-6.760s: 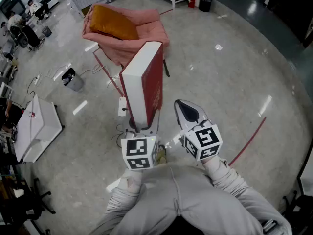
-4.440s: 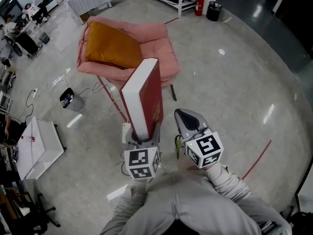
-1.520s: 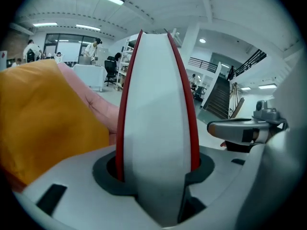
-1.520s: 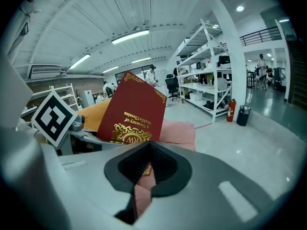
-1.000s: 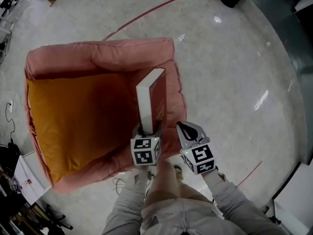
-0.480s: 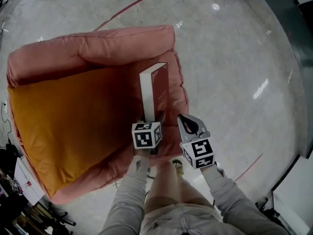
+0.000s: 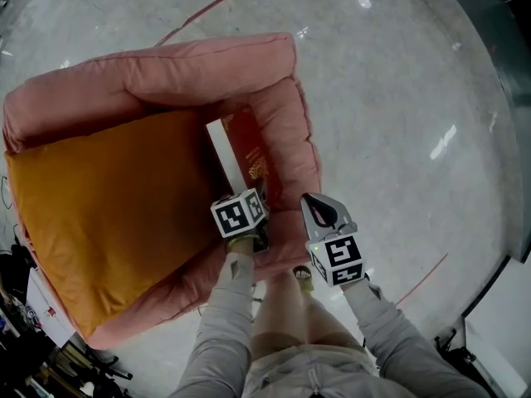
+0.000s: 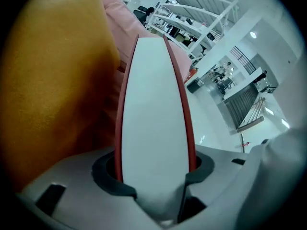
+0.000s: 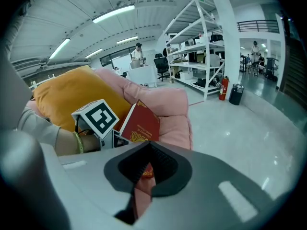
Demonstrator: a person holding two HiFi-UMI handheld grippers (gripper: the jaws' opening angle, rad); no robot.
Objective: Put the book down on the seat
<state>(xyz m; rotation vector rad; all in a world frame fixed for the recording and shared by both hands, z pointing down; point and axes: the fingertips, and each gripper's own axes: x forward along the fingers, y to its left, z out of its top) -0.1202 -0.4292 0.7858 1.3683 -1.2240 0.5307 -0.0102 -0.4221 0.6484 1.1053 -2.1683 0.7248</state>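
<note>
A thick red book [image 7: 242,150] with white page edges leans tilted over the pink armchair's seat [image 7: 278,222], between the orange cushion [image 7: 108,197] and the chair's right arm [image 7: 286,131]. My left gripper [image 7: 255,196] is shut on its near end. In the left gripper view the book's page edge [image 8: 153,123] fills the gap between the jaws of that gripper [image 8: 154,178]. Whether the book touches the seat is hidden. My right gripper [image 7: 319,210] hangs shut and empty just right of the chair's front corner. From the right gripper [image 9: 144,176] view the book [image 9: 140,123] shows beside the left marker cube [image 9: 98,116].
The armchair's backrest [image 7: 166,73] lies at the far side and the cushion covers most of the seat. Polished grey floor with a red line [image 7: 216,2] surrounds the chair. White shelving [image 9: 201,56], a fire extinguisher [image 9: 223,87] and a black bin [image 9: 235,94] stand far off.
The book has tipped from upright to leaning, its red cover now facing up, and has sunk lower toward the seat. The left gripper rolled with it. The right gripper barely moved.
</note>
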